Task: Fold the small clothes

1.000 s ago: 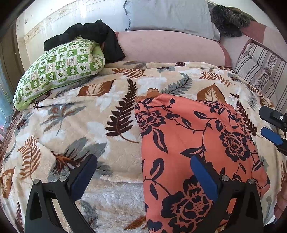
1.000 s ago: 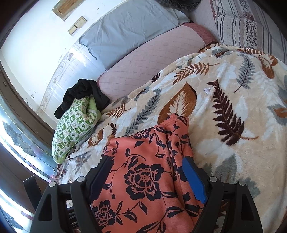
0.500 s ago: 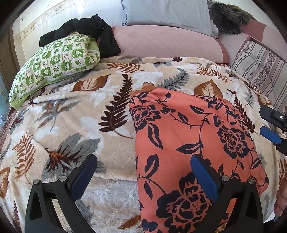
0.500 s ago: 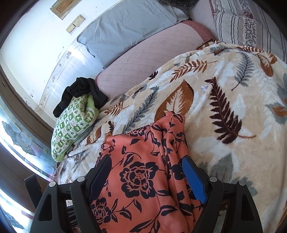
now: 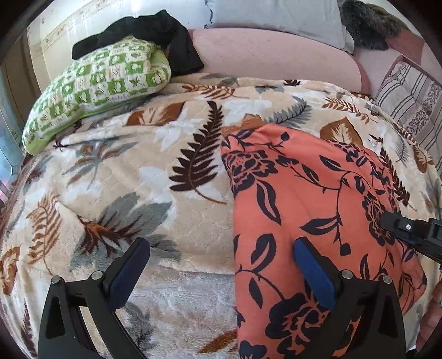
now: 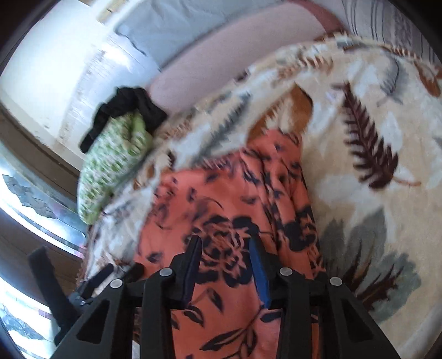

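An orange garment with dark flowers [image 5: 304, 179] lies flat on a leaf-print blanket [image 5: 138, 179]. My left gripper [image 5: 221, 244] is open wide over the garment's near left edge. One finger hangs above the cloth and the other above the blanket. My right gripper [image 6: 225, 239] is low over the garment [image 6: 221, 193] near its right side. Its jaws are closing, with a strip of the orange cloth between them and a gap still showing at the pads. The right wrist view is blurred. The right gripper's black finger [image 5: 408, 232] also shows at the right edge of the left wrist view.
A green checked pillow [image 5: 96, 82] with a black garment [image 5: 154, 27] on it lies at the far left. A pink bolster [image 5: 276, 55] and a grey pillow [image 5: 276, 13] line the back. A striped cushion [image 5: 408, 99] sits at the right. A hand [image 5: 431, 317] shows at the lower right edge.
My right gripper has dropped towards the orange garment and its jaws have narrowed from wide open. The left gripper has stayed open in about the same place.
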`<action>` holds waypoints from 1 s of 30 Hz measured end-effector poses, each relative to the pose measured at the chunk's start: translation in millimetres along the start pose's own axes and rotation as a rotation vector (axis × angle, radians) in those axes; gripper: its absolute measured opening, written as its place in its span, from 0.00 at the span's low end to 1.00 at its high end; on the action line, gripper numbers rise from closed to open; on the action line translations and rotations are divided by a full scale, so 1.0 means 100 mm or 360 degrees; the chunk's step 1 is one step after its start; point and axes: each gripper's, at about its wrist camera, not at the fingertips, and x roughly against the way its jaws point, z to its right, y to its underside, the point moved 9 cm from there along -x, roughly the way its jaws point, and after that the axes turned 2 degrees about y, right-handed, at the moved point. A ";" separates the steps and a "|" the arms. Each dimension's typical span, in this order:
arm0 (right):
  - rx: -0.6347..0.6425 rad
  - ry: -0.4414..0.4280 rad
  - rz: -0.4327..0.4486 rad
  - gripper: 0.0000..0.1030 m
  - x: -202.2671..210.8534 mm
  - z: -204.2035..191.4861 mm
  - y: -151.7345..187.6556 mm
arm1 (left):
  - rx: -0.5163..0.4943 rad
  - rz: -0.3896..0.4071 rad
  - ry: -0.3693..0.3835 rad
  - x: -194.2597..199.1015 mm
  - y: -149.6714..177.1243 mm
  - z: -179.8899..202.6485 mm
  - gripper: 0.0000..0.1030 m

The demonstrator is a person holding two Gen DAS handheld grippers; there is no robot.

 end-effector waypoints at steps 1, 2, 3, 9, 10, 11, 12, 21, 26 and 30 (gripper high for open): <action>-0.0017 -0.0020 0.0019 0.28 0.03 0.00 -0.03 | 0.0030 -0.0006 0.0023 -0.01 0.01 0.00 1.00; -0.0009 -0.0026 0.0040 0.28 0.07 -0.03 -0.07 | 0.0042 -0.0005 0.0031 0.00 0.01 0.00 1.00; 0.0004 -0.0020 0.0082 0.28 0.10 -0.04 -0.12 | 0.0034 -0.0004 0.0029 0.00 0.00 0.00 1.00; 0.0059 -0.0080 0.0212 0.31 0.13 -0.25 -0.44 | 0.0035 -0.0010 0.0043 -0.01 0.01 0.01 1.00; 0.0045 -0.0063 0.0209 0.31 0.10 -0.24 -0.46 | 0.0037 -0.0012 0.0048 -0.01 0.01 0.02 1.00; 0.0008 -0.0059 0.0187 0.31 0.04 -0.24 -0.47 | 0.0034 -0.0012 0.0050 -0.01 0.01 0.02 1.00; -0.0047 -0.0048 0.0142 0.31 -0.05 -0.21 -0.46 | 0.0031 -0.0011 0.0051 -0.01 0.01 0.02 1.00; -0.0122 -0.0124 0.0114 0.58 -0.06 -0.17 -0.40 | 0.0030 -0.0009 0.0058 -0.01 0.00 0.02 1.00; -0.0057 -0.0104 0.0261 0.74 0.20 -0.18 -0.48 | 0.0022 0.0000 0.0051 0.01 0.00 0.02 1.00; -0.0096 -0.0104 0.0238 0.74 0.22 -0.07 -0.48 | 0.0019 0.0004 0.0048 0.00 0.00 0.03 1.00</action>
